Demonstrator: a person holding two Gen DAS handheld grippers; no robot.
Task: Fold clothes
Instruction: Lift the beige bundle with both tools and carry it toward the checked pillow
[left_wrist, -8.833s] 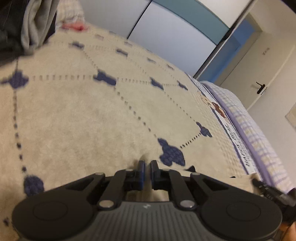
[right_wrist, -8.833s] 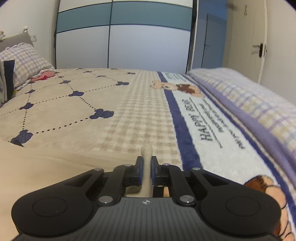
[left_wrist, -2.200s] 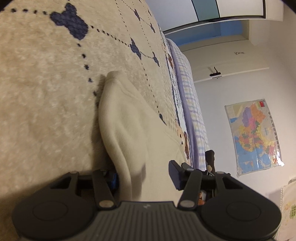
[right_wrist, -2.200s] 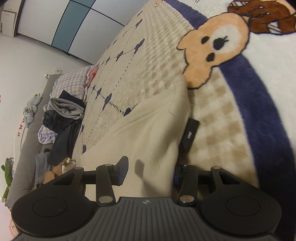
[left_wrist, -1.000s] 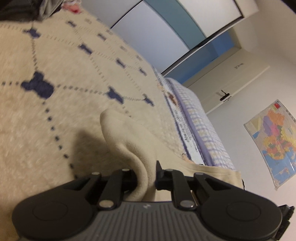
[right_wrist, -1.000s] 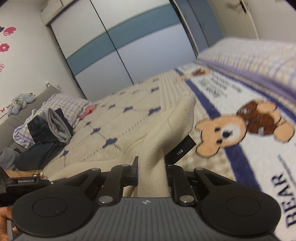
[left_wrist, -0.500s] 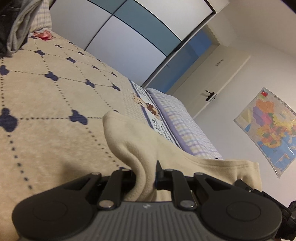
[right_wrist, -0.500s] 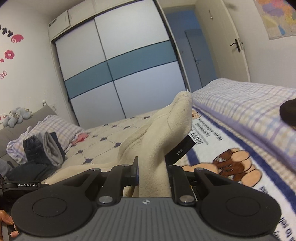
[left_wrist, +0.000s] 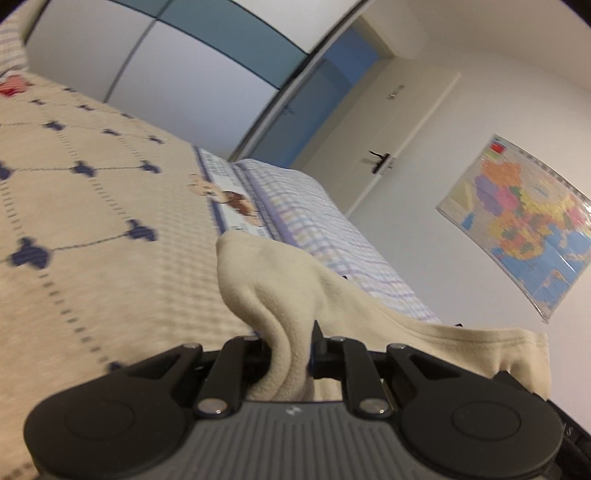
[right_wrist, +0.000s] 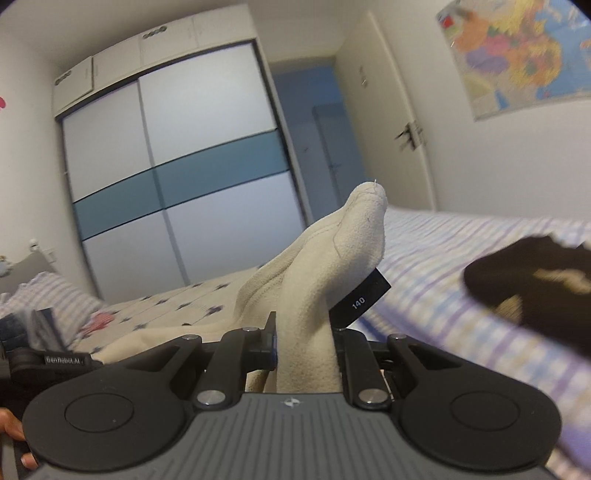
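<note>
- The left gripper (left_wrist: 291, 349) was clenched on a fold of the cream garment (left_wrist: 273, 291), its jaws pinching the cloth near the bottom of the left wrist view.
- It pointed a little downward across the bed (left_wrist: 110, 221) and sat rolled, so the bed sloped up to the left and the door (left_wrist: 373, 147) leaned.
- From that grip the garment rose in a rounded hump, then ran off to the right as a taut edge — held up off the bed.
- The right gripper (right_wrist: 306, 345) was also clenched on the garment, with a thick bunch of cloth between its jaws and a peak standing up past them.
- It pointed nearly level toward the far wardrobe (right_wrist: 177, 177).
- A black tag (right_wrist: 360, 301) reading 140 stuck out from the cloth just right of the bunch.
- At the left edge of the right wrist view the garment trailed toward the other gripper; fingers (right_wrist: 14, 439) of the person's hand showed in the corner.
- A dark, blurred object (right_wrist: 532, 280) lay on the checked cover (right_wrist: 443, 251) at the right.
</note>
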